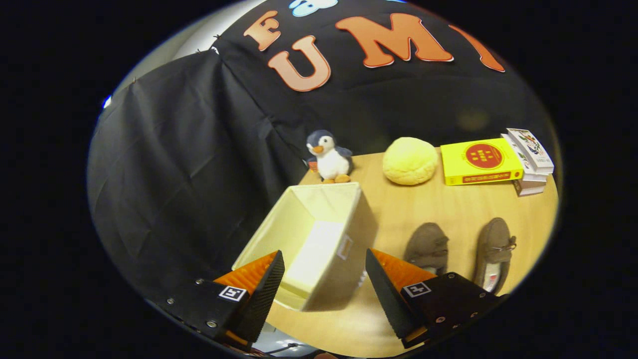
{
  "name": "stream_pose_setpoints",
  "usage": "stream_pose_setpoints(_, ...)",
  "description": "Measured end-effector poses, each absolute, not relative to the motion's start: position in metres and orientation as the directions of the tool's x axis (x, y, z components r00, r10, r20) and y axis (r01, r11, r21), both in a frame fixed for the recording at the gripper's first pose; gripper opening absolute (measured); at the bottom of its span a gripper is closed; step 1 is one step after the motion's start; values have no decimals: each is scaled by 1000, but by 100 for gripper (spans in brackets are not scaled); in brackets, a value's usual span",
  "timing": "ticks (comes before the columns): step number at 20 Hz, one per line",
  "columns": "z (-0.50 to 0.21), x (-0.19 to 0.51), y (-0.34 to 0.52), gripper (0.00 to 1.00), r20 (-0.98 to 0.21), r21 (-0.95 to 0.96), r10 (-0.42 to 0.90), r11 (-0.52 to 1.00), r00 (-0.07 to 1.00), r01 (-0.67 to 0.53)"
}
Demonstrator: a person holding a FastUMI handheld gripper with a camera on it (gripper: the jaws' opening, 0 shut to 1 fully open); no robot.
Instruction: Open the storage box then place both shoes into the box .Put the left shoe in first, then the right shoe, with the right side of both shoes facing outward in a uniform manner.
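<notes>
Gripper view: the gripper (pixel 324 279) has its fingers spread wide, grasping nothing. Between and just ahead of them the cream storage box (pixel 309 234) stands open on the wooden counter (pixel 398 209). To its right, two brown shoes (pixel 461 249) lie side by side. Farther off sit a penguin toy (pixel 329 157), a yellow ball (pixel 409 160) and stacked books (pixel 498 162).

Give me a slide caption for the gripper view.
Open claw hovers over open storage box; two shoes wait beside it.
</notes>
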State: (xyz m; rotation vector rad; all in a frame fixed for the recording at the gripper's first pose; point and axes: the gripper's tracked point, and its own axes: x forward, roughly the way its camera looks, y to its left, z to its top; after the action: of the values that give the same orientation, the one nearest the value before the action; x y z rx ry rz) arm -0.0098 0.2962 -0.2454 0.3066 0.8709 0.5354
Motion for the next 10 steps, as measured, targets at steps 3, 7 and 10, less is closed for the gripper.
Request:
stream_pose_setpoints(3, -282, -7, 259, 98, -710, 376, 475, 880, 519, -291)
stream_pose_setpoints(7, -329, -12, 222, 98, -771, 316, 400, 916, 496, -248)
stream_pose_setpoints(10, -359, -12, 206, 97, -809, 276, 356, 933, 468, -232)
